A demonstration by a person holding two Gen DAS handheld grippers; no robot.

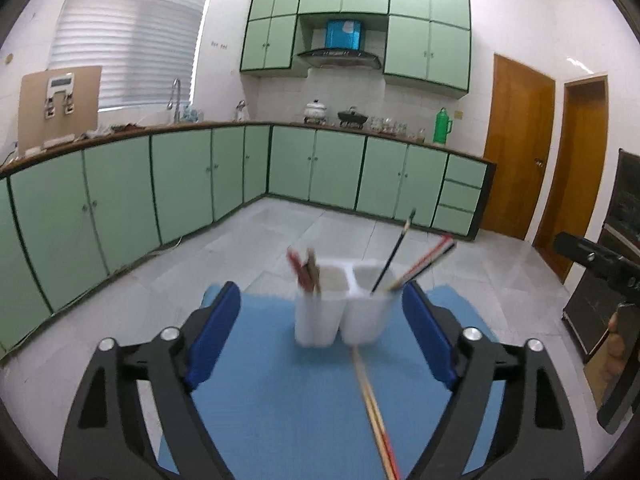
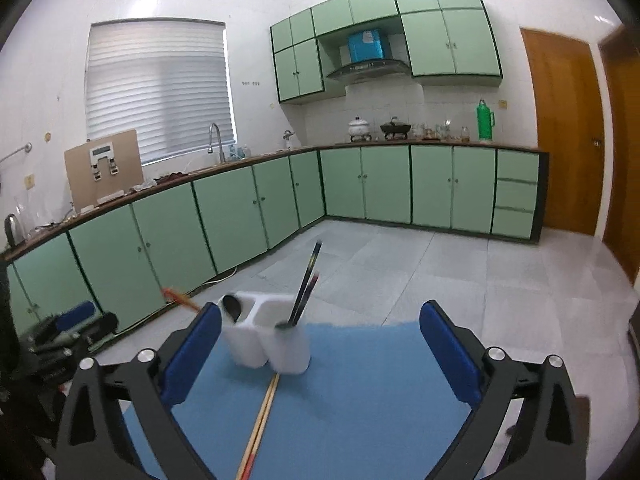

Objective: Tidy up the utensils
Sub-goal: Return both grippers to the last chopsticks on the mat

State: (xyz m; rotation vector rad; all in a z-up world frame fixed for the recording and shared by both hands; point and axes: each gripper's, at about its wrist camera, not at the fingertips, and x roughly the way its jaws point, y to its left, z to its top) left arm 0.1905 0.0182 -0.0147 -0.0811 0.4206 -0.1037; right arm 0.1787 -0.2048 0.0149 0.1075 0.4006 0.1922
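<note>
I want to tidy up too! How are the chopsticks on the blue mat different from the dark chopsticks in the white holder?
The light wooden chopsticks lie flat on the blue mat; the dark chopsticks stand leaning in the white holder. The wooden pair is pale with reddish ends; the dark pair is nearly black. The wooden pair is still unsorted, with one end by the holder's base. Both are long, thin pairs.

The two-compartment utensil holder stands on the mat, near its far edge. Chopsticks stand tilted in the holder's right compartment; further utensils stand in the left. A chopstick pair lies flat on the mat before the holder, one end touching its base.
</note>
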